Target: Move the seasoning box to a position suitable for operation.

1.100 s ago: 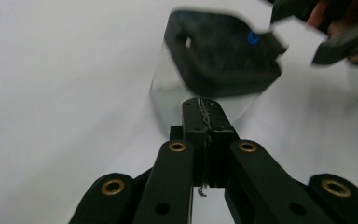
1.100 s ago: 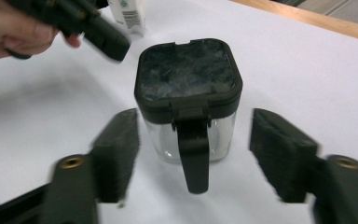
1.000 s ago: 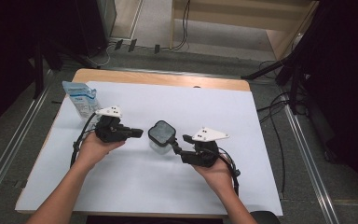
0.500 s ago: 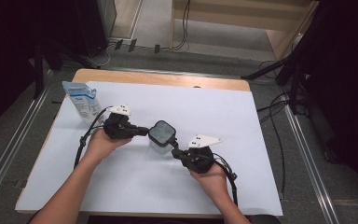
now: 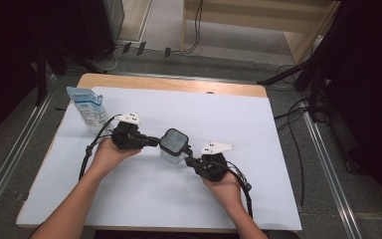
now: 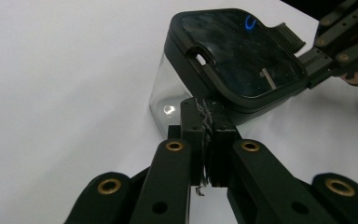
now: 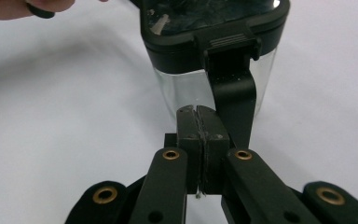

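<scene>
Clear plastic forms the walls of the container (image 5: pixel 173 149), which stands mid-table on the white sheet (image 5: pixel 278 189) under a dark square lid (image 6: pixel 242 56). The left gripper (image 5: pixel 155 142) comes at it from nine o'clock, jaws pressed together, tips at the lid's rim. The right gripper (image 5: pixel 189 160) comes from four o'clock; its jaws have just been closing and now meet beside the lid's hanging latch (image 7: pixel 230 88), seemingly empty. A blue-printed pouch (image 5: pixel 87 107) stands at ten o'clock.
</scene>
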`<state>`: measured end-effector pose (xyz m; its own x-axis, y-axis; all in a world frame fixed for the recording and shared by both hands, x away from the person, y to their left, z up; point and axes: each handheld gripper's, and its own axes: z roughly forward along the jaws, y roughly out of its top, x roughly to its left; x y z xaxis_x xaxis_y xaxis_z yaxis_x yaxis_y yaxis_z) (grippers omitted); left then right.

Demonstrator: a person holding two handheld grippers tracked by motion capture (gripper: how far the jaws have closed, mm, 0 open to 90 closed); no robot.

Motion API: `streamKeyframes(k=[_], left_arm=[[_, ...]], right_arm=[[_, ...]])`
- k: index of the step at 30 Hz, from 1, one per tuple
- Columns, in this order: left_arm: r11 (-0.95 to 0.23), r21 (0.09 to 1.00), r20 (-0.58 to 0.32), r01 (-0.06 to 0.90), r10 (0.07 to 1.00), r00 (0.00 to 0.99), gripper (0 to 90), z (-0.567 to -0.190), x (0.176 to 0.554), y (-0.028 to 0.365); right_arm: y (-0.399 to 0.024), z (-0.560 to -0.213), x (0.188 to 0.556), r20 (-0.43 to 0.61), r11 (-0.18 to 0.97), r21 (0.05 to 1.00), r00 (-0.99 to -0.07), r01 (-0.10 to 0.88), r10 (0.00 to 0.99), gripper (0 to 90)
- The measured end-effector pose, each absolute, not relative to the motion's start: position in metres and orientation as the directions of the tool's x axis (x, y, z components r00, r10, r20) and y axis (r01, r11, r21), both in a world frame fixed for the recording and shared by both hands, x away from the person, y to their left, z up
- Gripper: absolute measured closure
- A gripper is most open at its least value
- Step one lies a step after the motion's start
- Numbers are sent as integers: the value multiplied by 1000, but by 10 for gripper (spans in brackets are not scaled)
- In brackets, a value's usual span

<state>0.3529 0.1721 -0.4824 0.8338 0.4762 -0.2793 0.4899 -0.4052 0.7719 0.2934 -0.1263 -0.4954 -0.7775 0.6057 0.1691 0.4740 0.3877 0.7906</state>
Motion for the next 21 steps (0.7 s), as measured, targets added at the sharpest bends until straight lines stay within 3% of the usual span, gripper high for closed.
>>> streamKeyframes(k=[21], left_arm=[[-423,771,-281,476,445,850,890,-482,343,153]], right_arm=[[-146,-496,312,175,336,797,-723,503,668,900]])
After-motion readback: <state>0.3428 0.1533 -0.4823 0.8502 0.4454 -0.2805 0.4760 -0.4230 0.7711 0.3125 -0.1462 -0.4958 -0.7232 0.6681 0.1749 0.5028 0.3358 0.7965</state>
